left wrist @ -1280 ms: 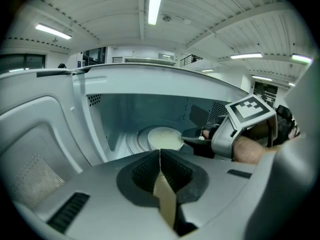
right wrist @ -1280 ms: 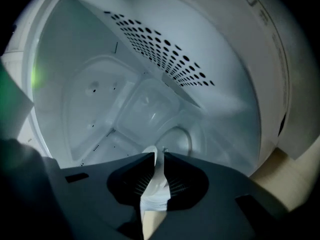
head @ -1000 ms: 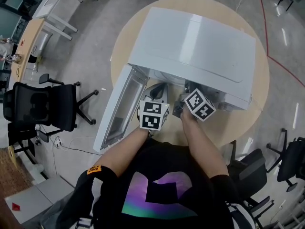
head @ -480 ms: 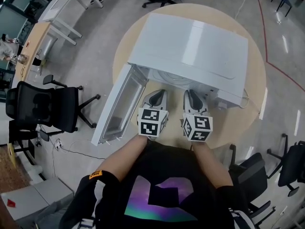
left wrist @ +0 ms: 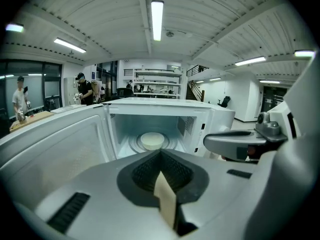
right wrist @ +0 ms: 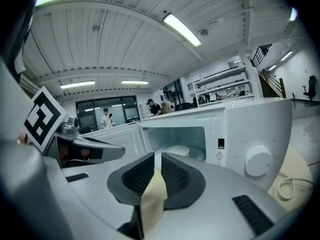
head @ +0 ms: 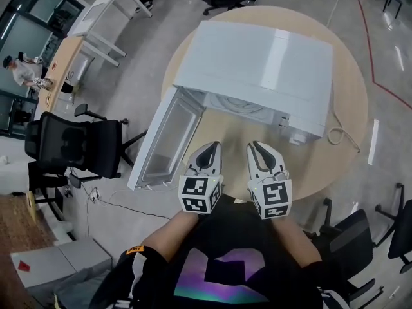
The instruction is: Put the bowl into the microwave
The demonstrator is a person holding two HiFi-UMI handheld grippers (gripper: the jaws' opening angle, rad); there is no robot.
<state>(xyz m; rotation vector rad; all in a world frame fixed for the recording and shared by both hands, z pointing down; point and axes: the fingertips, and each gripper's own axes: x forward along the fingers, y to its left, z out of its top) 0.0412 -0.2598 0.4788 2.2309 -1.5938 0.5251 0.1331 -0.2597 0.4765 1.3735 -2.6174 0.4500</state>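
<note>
Inside the microwave [head: 257, 63] sits the bowl [left wrist: 152, 140]; before it, the left hand-held gripper [head: 209, 148] is closed and the right hand-held gripper [head: 257, 148] barely parted, both empty, so closing the door [head: 164, 143] likely remains.

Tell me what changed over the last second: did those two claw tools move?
Both moved: the left gripper and the right gripper pulled back from the mouth of the microwave, and neither holds anything now. The bowl sits inside it. The door stayed open, and the microwave did not shift.
</note>
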